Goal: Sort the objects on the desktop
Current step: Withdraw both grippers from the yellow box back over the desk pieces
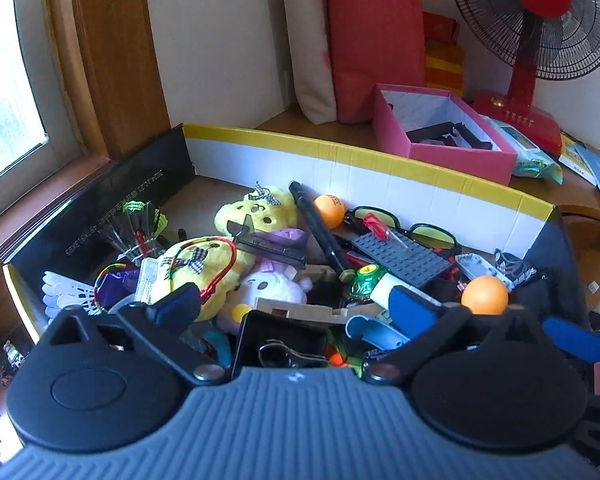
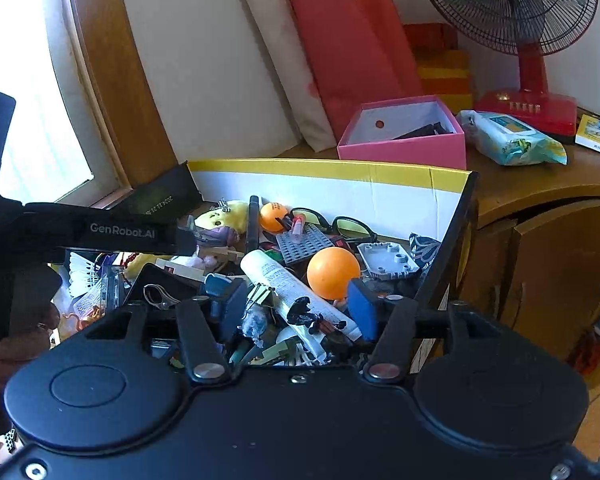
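Orange ball [image 2: 333,271], smooth, round, amid cluttered box [image 2: 380,188]

my left tongs [image 1: 296,304] hang spread over a heap that fills the cardboard box [image 1: 380,176], with no bare floor under them. between my 2 fingers lie a black tray [image 1: 280,336] and wooden block [image 1: 300,308]. ahead, a black rod [image 1: 320,228] slants across. my right tongs [image 2: 296,308] straddle a white tube [image 2: 292,288]; an orange ball [image 2: 333,273] sits just beyond, box wall close on the right.
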A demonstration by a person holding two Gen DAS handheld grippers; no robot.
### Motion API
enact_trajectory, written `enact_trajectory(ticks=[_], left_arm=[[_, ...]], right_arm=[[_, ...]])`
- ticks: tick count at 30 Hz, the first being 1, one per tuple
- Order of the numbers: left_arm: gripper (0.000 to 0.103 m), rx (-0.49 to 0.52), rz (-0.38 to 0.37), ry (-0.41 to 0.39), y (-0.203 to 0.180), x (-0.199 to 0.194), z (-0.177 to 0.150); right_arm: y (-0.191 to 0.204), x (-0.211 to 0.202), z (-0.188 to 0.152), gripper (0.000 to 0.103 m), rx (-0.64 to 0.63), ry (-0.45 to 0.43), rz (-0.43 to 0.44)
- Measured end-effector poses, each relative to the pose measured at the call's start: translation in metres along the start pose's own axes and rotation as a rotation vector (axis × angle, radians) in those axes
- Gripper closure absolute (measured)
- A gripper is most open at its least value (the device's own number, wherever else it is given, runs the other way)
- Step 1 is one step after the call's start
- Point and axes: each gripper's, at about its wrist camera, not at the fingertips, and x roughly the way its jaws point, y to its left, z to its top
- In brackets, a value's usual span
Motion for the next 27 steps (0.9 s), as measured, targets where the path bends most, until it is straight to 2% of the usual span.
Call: enact_trajectory(ticks=[5, 9, 18, 27], left_arm=[[0.000, -0.032, 0.020, 0.010, 0.009, -0.004, -0.004], [0.000, -0.062, 0.034, -0.003, 0.026, -0.014, -0.011], [0.000, -0.110, 0.095, -0.025, 0.083, -0.055, -0.049], [0.000, -0.194, 0.202, -0.014, 0.143, -0.101, -0.095]], right_arm=[[0.006, -0.001, -0.002, 0.036, -0.007, 0.000, 0.013], [0.016, -0.003, -0.001, 0.024, -0.028, -0.015, -0.001], [0.051, -0.019, 0.000, 0.019, -0.086, -0.046, -0.034], [0.106, -0.031, -0.013, 0.017, -0.154, -0.021, 0.045]])
